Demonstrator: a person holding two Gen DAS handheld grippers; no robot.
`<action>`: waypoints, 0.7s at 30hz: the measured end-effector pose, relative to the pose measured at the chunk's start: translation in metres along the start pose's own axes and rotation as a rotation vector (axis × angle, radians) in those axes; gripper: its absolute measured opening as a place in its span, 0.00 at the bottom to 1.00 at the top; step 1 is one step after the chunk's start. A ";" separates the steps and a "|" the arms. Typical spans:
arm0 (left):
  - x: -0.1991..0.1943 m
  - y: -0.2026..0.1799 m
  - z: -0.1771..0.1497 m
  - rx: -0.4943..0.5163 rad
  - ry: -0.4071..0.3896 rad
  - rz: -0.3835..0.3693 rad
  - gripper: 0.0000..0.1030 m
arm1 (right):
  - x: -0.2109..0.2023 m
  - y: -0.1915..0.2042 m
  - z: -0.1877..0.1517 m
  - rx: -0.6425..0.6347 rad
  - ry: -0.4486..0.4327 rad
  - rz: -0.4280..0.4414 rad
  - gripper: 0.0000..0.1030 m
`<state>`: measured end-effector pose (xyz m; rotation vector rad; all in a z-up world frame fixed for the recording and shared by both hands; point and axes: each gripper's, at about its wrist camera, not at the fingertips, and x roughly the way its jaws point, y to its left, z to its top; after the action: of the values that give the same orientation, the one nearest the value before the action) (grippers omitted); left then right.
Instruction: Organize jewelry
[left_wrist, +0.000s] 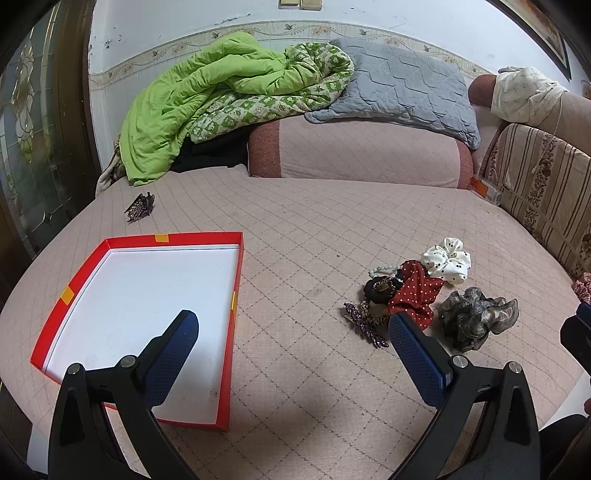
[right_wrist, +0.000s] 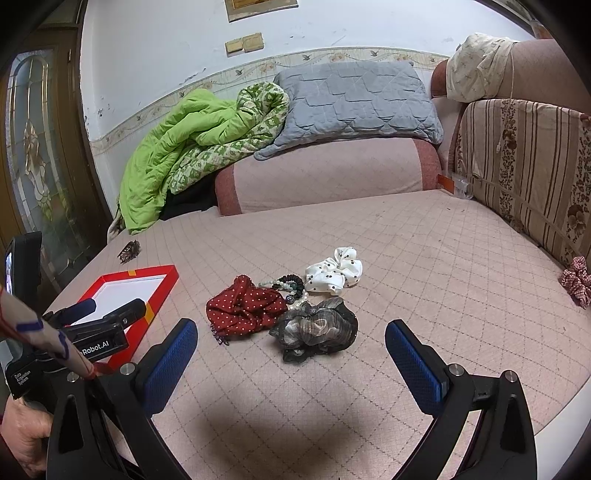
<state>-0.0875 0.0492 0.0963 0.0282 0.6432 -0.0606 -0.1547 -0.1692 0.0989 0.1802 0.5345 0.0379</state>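
A shallow red box (left_wrist: 236, 280) with a white floor lies empty on the pink quilted bed, at the left. My left gripper (left_wrist: 293, 325) is open above the box's right edge, holding nothing. A heap of hair pieces lies to its right: a red dotted scrunchie (left_wrist: 415, 290), a white dotted scrunchie (left_wrist: 448, 260), a grey-brown scrunchie (left_wrist: 476, 317), a bead bracelet (left_wrist: 382, 269) and a sparkly clip (left_wrist: 364, 326). My right gripper (right_wrist: 291, 332) is open just short of the grey-brown scrunchie (right_wrist: 317, 328) and the red scrunchie (right_wrist: 243, 308). The red box (right_wrist: 162, 291) shows at its left.
A dark claw clip (left_wrist: 140, 206) lies alone beyond the box. A checked scrunchie (right_wrist: 578, 280) sits at the far right by the striped cushion (right_wrist: 524, 166). A green quilt (left_wrist: 207, 99), a grey pillow (left_wrist: 402, 85) and a pink bolster (left_wrist: 354, 151) line the back.
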 end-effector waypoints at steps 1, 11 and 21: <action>0.000 0.000 0.000 0.000 -0.001 -0.002 1.00 | 0.000 0.000 0.000 0.000 0.000 0.000 1.00; 0.002 0.000 0.000 0.000 0.005 0.000 1.00 | 0.001 0.000 0.000 -0.001 0.006 -0.001 1.00; 0.008 0.004 0.000 0.005 0.022 -0.011 1.00 | 0.006 0.000 -0.001 -0.010 0.025 -0.001 1.00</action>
<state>-0.0813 0.0526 0.0915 0.0300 0.6657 -0.0721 -0.1500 -0.1688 0.0954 0.1697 0.5589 0.0424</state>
